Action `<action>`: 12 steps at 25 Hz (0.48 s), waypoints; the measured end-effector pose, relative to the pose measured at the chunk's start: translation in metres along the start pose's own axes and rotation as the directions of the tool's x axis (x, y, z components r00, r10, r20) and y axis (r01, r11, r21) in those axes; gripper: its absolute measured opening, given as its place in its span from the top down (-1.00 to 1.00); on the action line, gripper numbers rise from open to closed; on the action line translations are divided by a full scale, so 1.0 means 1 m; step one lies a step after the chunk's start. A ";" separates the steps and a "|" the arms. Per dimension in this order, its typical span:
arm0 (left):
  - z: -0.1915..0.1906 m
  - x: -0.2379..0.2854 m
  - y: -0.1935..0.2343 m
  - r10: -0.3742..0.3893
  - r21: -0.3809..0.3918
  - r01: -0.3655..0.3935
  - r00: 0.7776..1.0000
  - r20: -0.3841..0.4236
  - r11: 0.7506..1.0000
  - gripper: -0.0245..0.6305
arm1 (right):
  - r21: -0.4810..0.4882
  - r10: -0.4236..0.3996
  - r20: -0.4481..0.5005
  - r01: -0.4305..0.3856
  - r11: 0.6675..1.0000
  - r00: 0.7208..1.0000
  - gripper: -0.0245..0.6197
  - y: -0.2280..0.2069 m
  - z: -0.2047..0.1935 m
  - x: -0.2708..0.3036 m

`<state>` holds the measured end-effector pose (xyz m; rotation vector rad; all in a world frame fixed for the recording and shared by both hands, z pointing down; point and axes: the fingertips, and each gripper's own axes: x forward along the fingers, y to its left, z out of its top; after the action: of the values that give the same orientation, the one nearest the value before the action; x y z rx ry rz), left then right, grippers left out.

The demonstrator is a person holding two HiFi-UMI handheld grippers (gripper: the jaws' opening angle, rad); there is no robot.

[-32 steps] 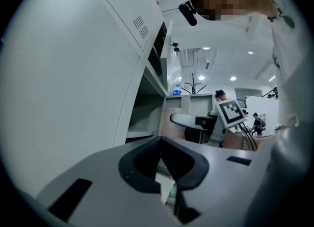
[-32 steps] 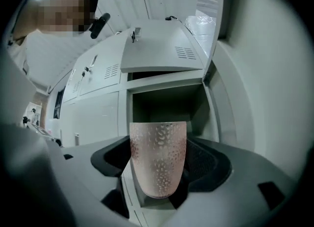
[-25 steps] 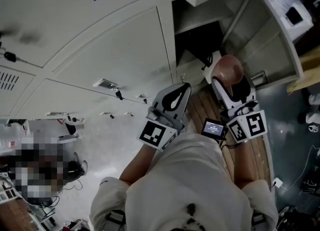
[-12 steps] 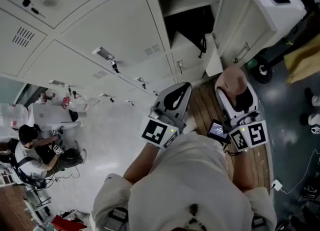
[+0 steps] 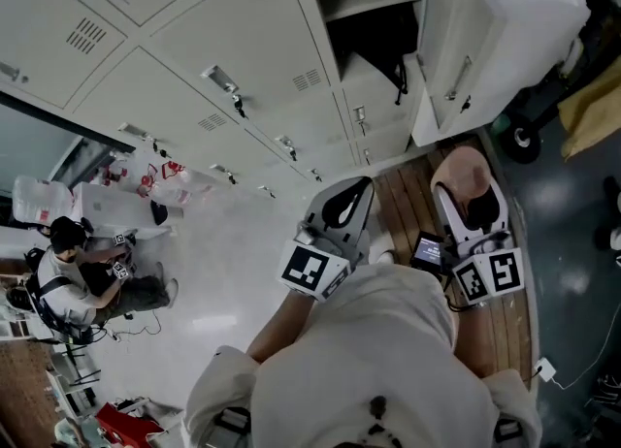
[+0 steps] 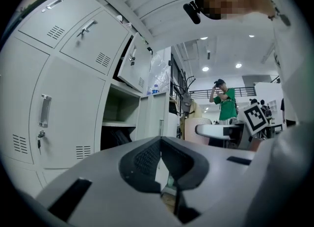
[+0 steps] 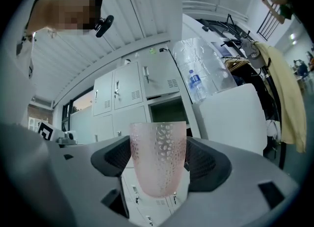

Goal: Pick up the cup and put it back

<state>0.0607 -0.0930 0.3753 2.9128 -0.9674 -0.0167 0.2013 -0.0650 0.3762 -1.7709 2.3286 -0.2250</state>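
Observation:
My right gripper [image 5: 473,206] is shut on a pink, dimpled, translucent cup [image 5: 463,171], which it holds in the air over a wooden slatted platform [image 5: 406,206]. In the right gripper view the cup [image 7: 158,158] stands upright between the two dark pads [image 7: 203,159], rim up, and looks empty. An open locker compartment [image 5: 374,34] lies ahead of it, its white door [image 5: 456,58] swung out to the right. My left gripper [image 5: 340,206] hovers beside the right one. Its jaws meet at the tips [image 6: 160,142] with nothing between them.
A wall of white lockers [image 5: 223,58] runs across the left. A person [image 5: 82,276] sits on the floor at the far left, beside bags [image 5: 146,184]. A wheel [image 5: 524,141] and a yellow cloth [image 5: 592,107] lie to the right. Another person in green [image 6: 226,107] stands far off.
Both grippers have drawn back from the lockers and sit lower in the head view. The cup stays in the right gripper. The open locker now lies farther ahead.

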 end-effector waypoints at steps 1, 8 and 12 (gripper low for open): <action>0.000 -0.005 0.000 0.012 0.003 -0.012 1.000 -0.001 1.000 0.90 | 0.001 0.003 0.000 -0.003 1.000 1.000 -0.20 0.002 -0.001 -0.005; 0.012 -0.042 0.007 0.142 0.029 -0.146 0.985 0.096 0.989 0.90 | -0.052 0.047 -0.072 -0.051 0.997 0.996 -0.20 0.027 -0.024 -0.026; 0.008 -0.050 -0.003 0.146 0.039 -0.149 0.986 0.086 0.988 0.90 | -0.055 0.087 -0.092 -0.093 0.994 0.992 -0.20 0.045 -0.033 -0.027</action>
<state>0.0220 -0.0615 0.3669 2.8930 -1.2101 -0.1103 0.1582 -0.0267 0.3994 -1.7100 2.4958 -0.2282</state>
